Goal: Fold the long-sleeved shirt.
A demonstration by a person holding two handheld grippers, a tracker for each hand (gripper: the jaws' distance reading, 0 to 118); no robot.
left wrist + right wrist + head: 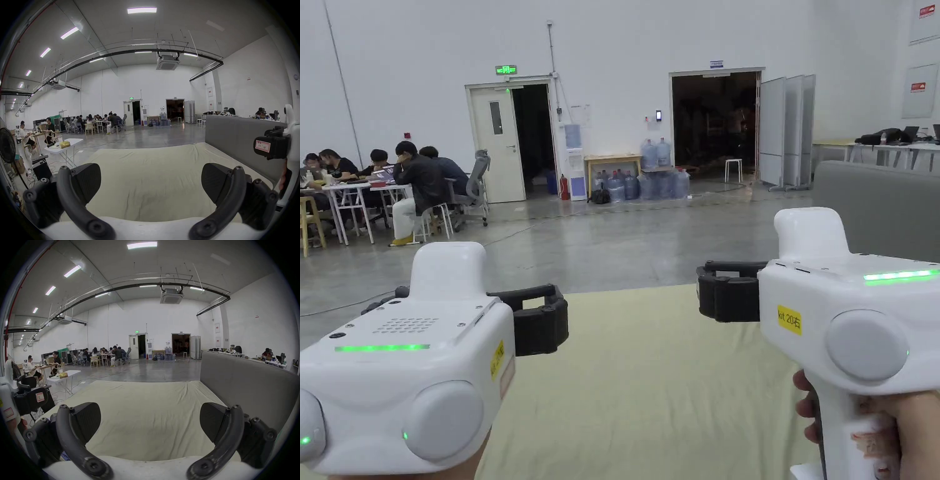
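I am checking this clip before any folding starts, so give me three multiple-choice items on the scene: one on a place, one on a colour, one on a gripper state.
1. Where is the grey padded panel relative to the covered surface?
A. along its right side
B. along its left side
C. lying flat across its middle

2. What colour is the sheet covering the work surface?
A. dark blue
B. pale yellow-cream
C. red

3. How do the left gripper's jaws stand?
A. shut on the sheet
B. shut on nothing
C. wide apart, holding nothing

Answers:
1 A: the grey padded panel rises along the right edge of the sheet.
2 B: the sheet is pale yellow-cream in the head view and in both gripper views.
3 C: in the left gripper view, the left gripper has a broad gap between its jaws, with bare sheet behind.
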